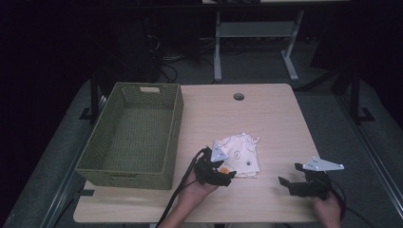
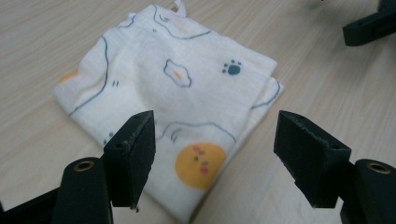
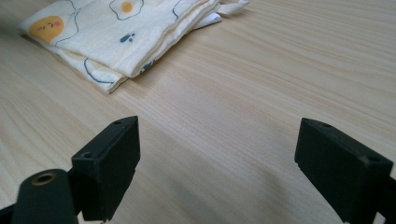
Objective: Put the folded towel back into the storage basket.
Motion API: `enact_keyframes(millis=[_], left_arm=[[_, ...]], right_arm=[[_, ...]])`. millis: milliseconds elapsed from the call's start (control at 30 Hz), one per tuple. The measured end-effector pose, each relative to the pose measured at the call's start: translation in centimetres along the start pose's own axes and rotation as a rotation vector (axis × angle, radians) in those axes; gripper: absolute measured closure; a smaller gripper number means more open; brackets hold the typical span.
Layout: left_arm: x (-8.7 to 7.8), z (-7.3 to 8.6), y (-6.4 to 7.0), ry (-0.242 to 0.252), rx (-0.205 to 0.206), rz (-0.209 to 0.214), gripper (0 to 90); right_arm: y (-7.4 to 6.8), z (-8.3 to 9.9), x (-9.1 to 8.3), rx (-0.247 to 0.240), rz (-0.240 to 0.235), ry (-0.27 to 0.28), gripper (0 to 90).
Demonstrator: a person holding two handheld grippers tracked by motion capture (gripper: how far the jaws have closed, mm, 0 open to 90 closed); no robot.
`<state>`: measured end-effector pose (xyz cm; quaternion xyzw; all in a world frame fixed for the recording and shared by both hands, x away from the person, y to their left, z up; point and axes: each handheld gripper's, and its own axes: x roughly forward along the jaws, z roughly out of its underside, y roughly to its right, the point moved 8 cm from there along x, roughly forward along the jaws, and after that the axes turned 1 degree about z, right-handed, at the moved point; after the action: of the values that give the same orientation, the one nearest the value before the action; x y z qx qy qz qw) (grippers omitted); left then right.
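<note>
A folded cloth (image 1: 240, 156) lies flat on the table (image 1: 266, 118), a little toward 6 o'clock from the table's middle in the high view. It is cream with dark outlined shapes, a paw print and orange round faces, and its layered edges show along one side in the right gripper view (image 3: 126, 37).

The left gripper (image 1: 227, 175) sits at the cloth's 7 o'clock corner in the high view, held by the person's left hand (image 1: 197, 190). Its jaws stand released, wide apart, and in the left gripper view (image 2: 215, 154) they straddle the near corner of the cloth (image 2: 177, 98), where an orange face is printed; whether they touch the fabric I cannot tell.

The right gripper (image 1: 289, 183) is at about 4 o'clock from the cloth, well apart from it, held by the right hand (image 1: 328, 206). Its jaws are also released and wide apart; in the right gripper view (image 3: 217, 168) there is bare wood between them, with the cloth lying off at 11 o'clock.

A green woven basket (image 1: 173, 137) stands at 9 o'clock of the cloth, near it but not touching. A round cable hole (image 1: 238, 97) sits at 12 o'clock, near the table's far edge.
</note>
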<state>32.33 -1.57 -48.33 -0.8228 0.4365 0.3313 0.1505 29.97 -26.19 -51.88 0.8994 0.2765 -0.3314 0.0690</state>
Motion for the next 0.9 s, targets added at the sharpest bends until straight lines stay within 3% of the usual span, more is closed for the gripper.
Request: enact_keyframes(millis=[333,567,733,900], left_arm=[[2.6,-2.4,-1.8,-0.059,0.014,-0.029,31.3],[4.3,-2.9,-2.9,-0.125,0.014,-0.039,32.8],[5.7,-2.9,-3.5,-0.181,-0.007,-0.011,38.5],[6.6,-2.8,-3.8,-0.226,-0.003,-0.024,38.2]], right_arm=[[-0.1,-0.1,-0.1,-0.005,-0.002,0.006,13.7],[-0.2,-0.1,-0.1,-0.013,-0.004,0.006,13.7],[-0.2,-0.2,-0.1,-0.012,-0.007,0.008,13.7],[-0.2,-0.2,-0.1,-0.011,-0.007,0.008,13.6]])
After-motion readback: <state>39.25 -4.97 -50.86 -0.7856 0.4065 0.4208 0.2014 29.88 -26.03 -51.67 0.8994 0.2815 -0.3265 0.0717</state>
